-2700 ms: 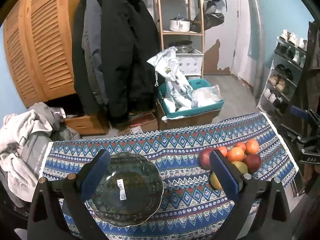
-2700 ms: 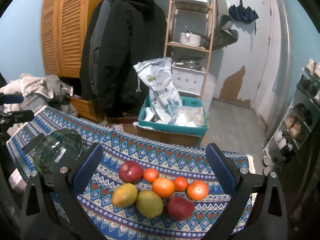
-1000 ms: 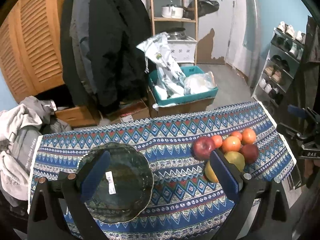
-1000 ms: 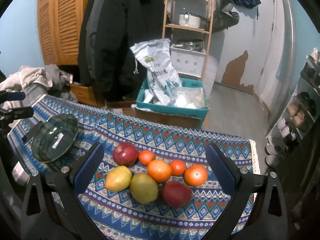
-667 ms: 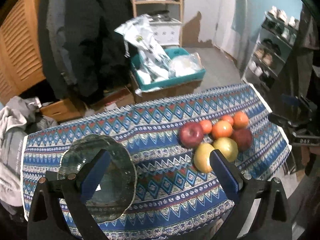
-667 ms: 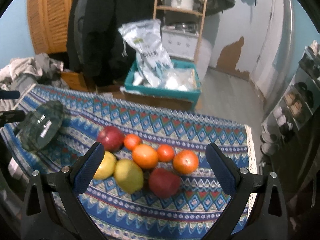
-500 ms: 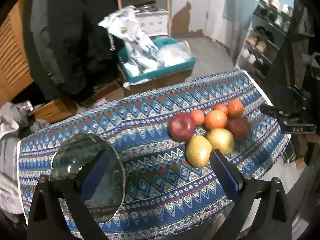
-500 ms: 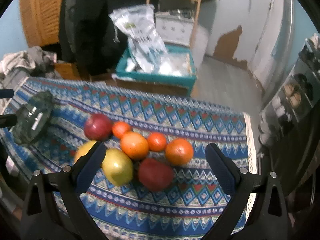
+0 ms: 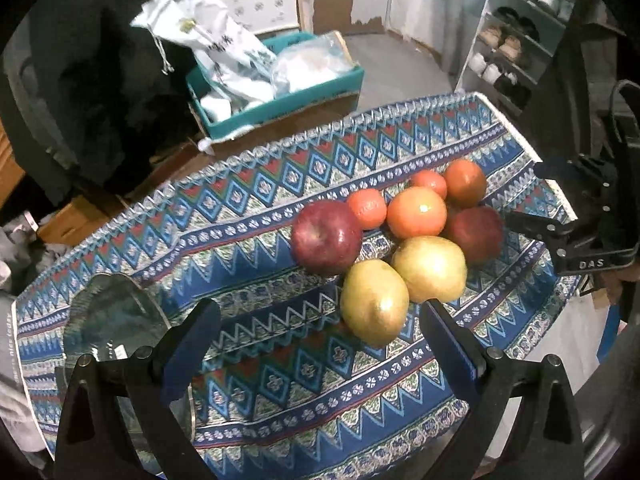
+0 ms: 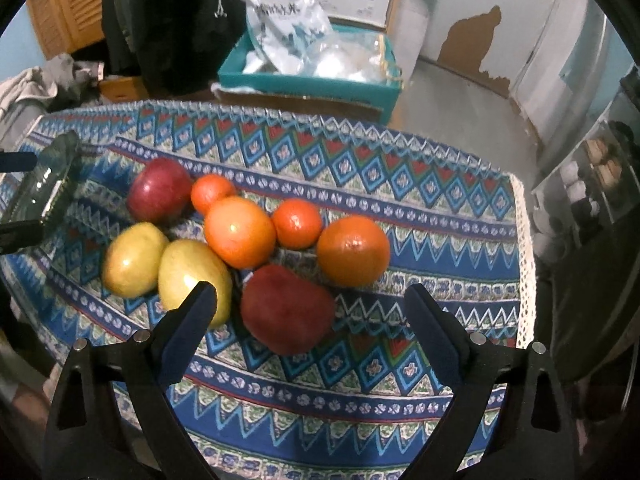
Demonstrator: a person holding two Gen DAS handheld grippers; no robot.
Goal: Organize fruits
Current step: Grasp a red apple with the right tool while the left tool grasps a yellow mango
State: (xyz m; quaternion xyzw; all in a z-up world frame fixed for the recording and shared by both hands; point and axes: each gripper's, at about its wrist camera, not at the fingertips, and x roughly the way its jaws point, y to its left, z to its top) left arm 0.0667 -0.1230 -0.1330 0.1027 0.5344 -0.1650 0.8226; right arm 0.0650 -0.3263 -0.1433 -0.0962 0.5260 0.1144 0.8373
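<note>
Patterned cloth (image 10: 420, 248) w/ glass bowl (image 9: 108, 320) at its left end. Fruit pile near right end: red apple (image 10: 286, 308), mangoes, oranges. Right gripper (image 10: 310, 312) spread, just been narrowing, framing that apple, not touching. Left gripper (image 9: 320, 340) spread, nothing between.

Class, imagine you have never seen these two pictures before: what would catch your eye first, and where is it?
First, the cluster of fruit on the patterned tablecloth: red apples, oranges and yellow mangoes bunched together. Next, the dark red apple nearest the open right gripper. Then the glass plate at the cloth's left end, behind the left gripper.
</note>
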